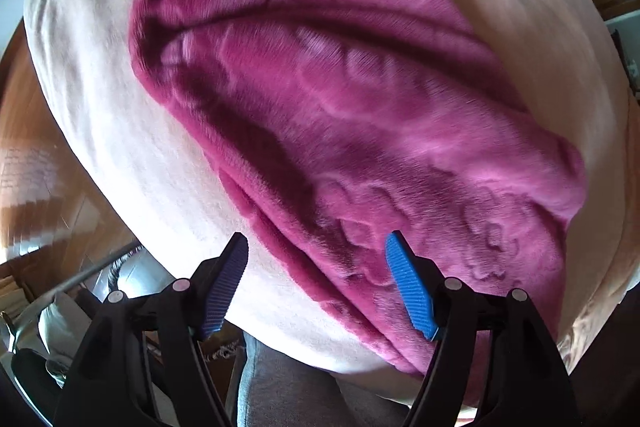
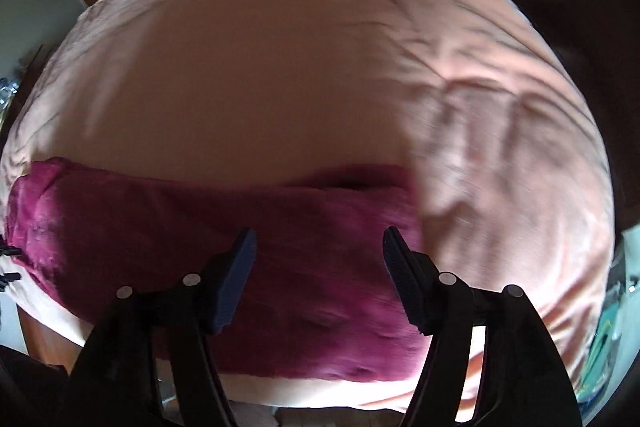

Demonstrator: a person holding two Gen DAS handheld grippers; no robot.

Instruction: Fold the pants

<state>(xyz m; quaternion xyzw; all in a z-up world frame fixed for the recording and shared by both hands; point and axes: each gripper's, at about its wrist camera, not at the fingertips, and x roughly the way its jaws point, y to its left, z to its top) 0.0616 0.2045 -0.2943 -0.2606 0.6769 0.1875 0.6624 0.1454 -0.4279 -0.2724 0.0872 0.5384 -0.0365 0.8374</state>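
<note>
- The left tongs (image 1: pixel 316 247) hang wide apart and hold nothing, poised over the near edge of the pants (image 1: pixel 340 99), close to where that edge meets the bed (image 1: pixel 100 115).
- The pants, a plush magenta pair with a raised pattern, lie flat on the pale pink bed cover near its near edge. They look already doubled lengthwise, with a deep crease running along the middle.
- In the left view one end sits far left and the other near right; which is the waist I cannot tell.
- The right tongs (image 2: pixel 318 247) are wide apart too, empty, over the right part of the pants (image 2: pixel 224 251), with bare bed (image 2: pixel 280 67) stretching far beyond.
- Both views are blurred, so whether any pad touches the fabric cannot be told.
- Risk, as I judge it: the pile is thick and slippery, so a shallow pinch may catch only the top layer and drag the layers apart.
- Biting too deep could take the bed cover along with the fabric.
- Uneven lifts by the two tongs would skew the next fold.
- The pants lie close to the bed's near edge; a pull that way could slide them off.
</note>
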